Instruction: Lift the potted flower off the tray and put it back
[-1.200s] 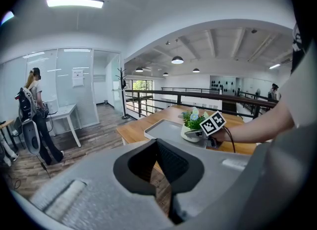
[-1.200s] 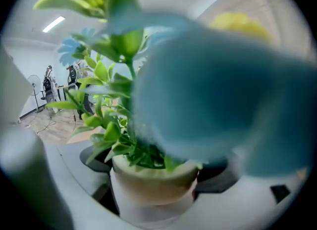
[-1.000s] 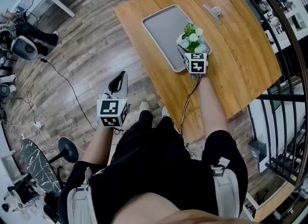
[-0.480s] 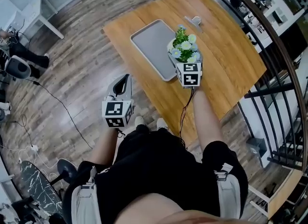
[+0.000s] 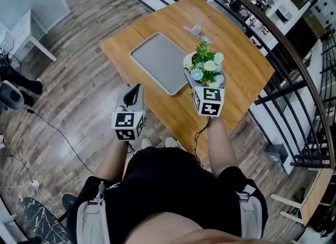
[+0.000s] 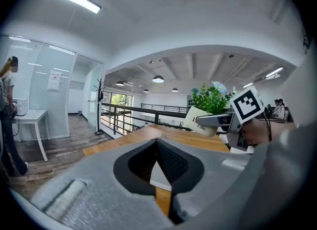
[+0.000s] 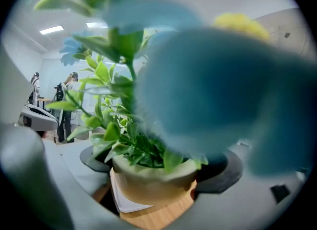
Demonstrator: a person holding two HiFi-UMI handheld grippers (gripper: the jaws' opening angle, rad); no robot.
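The right gripper (image 5: 203, 83) is gripping the potted flower (image 5: 206, 63) upright above the table (image 5: 236, 59) beside the tray (image 5: 157, 62), so lowering it level onto the bare tray is advisable; the closed left gripper (image 5: 132, 95) is idling clear.

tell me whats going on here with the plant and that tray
A person holds a tool in each hand. The right tool is shut on the potted flower and holds it in the air above the wooden table, off the grey tray, which lies bare beside it. The left tool is shut on nothing, out over the floor beside the table.
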